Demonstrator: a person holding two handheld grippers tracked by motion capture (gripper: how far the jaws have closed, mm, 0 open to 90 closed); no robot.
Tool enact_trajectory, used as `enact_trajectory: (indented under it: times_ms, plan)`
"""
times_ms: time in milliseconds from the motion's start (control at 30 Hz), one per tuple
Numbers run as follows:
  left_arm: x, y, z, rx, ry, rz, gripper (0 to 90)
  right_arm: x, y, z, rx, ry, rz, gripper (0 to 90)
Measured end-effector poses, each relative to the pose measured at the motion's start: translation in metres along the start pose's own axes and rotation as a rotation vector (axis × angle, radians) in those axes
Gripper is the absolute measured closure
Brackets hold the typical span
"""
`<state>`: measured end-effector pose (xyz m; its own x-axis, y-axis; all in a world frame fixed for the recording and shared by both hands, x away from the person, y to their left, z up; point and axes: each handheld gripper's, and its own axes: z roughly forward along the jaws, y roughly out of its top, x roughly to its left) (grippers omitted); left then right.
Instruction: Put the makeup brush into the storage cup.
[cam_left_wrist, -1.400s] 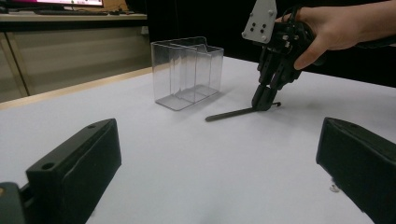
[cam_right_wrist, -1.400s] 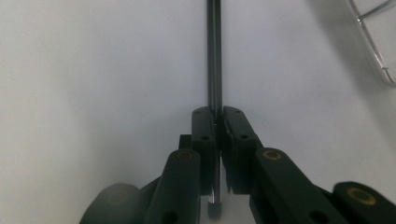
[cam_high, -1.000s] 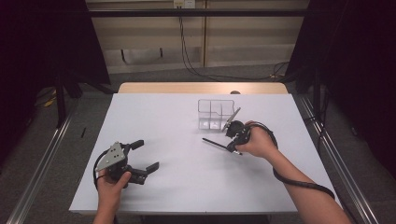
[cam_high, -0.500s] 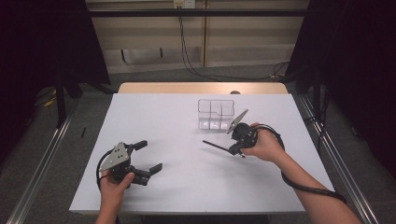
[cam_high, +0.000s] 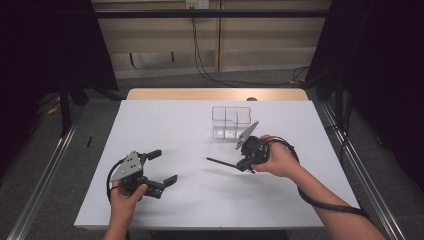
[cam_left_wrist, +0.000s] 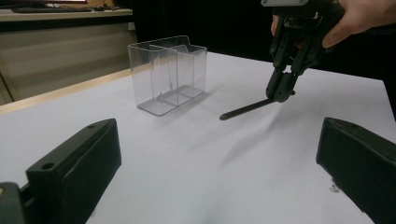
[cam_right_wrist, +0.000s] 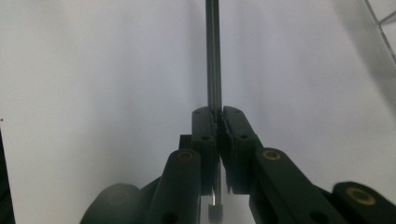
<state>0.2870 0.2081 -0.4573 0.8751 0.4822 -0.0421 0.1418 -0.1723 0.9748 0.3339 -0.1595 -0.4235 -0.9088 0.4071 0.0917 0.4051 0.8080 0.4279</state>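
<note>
Since a second ago, right gripper (cam_high: 242, 164) is sitting slightly nearer the person and a little more toward the right edge of the table, carrying its load along; left gripper (cam_high: 161, 167) is showing almost no change of place.

Item, right gripper: jaws are pressing together on a thin dark rod (cam_high: 223, 163), pinching it near one end. In the right gripper view (cam_right_wrist: 218, 122) the rod (cam_right_wrist: 213, 56) is running straight out between the two black jaws, away from the camera, over the white tabletop. In the left gripper view the same gripper (cam_left_wrist: 281, 93) is pointing downward with the rod (cam_left_wrist: 245, 109) sticking out sideways, its free end hanging low over the table surface; whether that tip is touching the surface cannot be told.

Item, left gripper: jaws are standing spread wide with nothing between them, resting low over the near left part of the table (cam_high: 165, 125). A hand (cam_high: 126, 199) is gripping its body from below in the high view.

Item, clear plastic organiser box (cam_high: 230, 121): upright, divided into compartments, standing on the far middle of the table, just beyond the right gripper and apart from the rod. In the left gripper view the box (cam_left_wrist: 168, 73) is showing transparent walls and inner dividers.

Item, right hand (cam_high: 278, 158): wrapping the gripper body, black cable (cam_high: 320, 204) trailing back along the forearm.
</note>
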Motion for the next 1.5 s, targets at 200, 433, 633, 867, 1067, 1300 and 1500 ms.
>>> enact_trajectory:
  times_ms: [200,433,633,867,1067,1300,1500]
  plan:
    - [-0.002,0.001,0.006,0.011,-0.009,0.003,0.0,0.006,0.0,0.001,-0.001,0.018,-0.018,84.3]
    - [-0.003,0.003,0.015,0.011,-0.042,-0.004,0.0,0.012,0.001,0.0,-0.001,0.031,-0.048,84.3]
    - [-0.004,0.006,0.02,0.021,-0.057,-0.001,0.0,0.017,0.004,0.001,0.004,0.055,-0.076,84.3]
    - [-0.004,0.011,0.025,0.027,-0.079,0.004,0.0,0.023,0.009,0.006,0.012,0.072,-0.095,84.3]
    - [-0.005,0.015,0.031,0.047,-0.093,0.007,0.0,0.027,0.013,0.008,0.008,0.085,-0.129,84.3]
    - [-0.007,0.021,0.041,0.083,-0.109,0.019,0.0,0.031,0.015,0.008,0.02,0.096,-0.135,84.3]
    - [-0.009,0.03,0.049,0.141,-0.13,0.02,0.0,0.031,0.016,0.008,0.019,0.102,-0.134,84.3]
